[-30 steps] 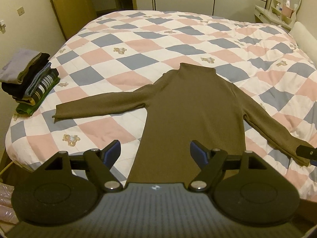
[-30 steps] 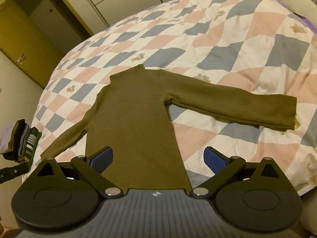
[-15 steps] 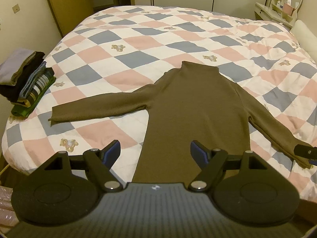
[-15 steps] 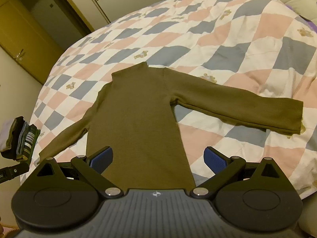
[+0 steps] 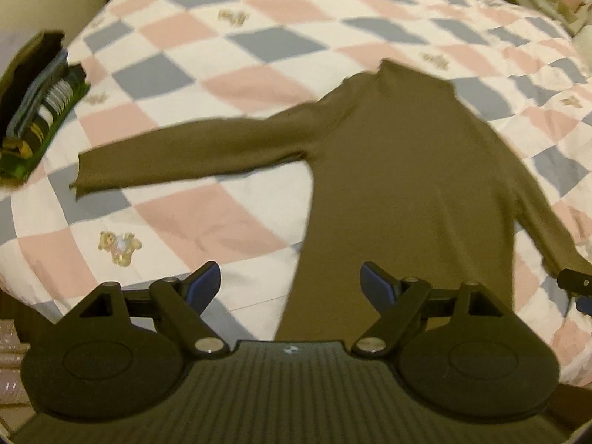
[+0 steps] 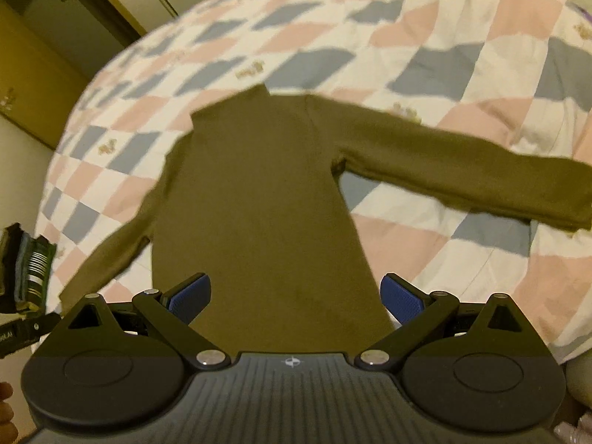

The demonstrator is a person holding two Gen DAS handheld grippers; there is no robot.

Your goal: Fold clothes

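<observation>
The olive sweater [image 5: 403, 170] is lying flat on the bed [image 5: 229, 59], collar away — both sleeves outspread. The left hand-held gripper [image 5: 289, 285] and right hand-held gripper [image 6: 295, 296] are hovering spread over its hem, each nearer its own sleeve.

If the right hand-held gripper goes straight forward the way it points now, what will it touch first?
Most likely the brown sweater: its lower body lies flat on the checkered bed cover, directly ahead between the open fingers of the right hand-held gripper. Nothing else seems to stand in between, though depth is hard to judge.
</observation>
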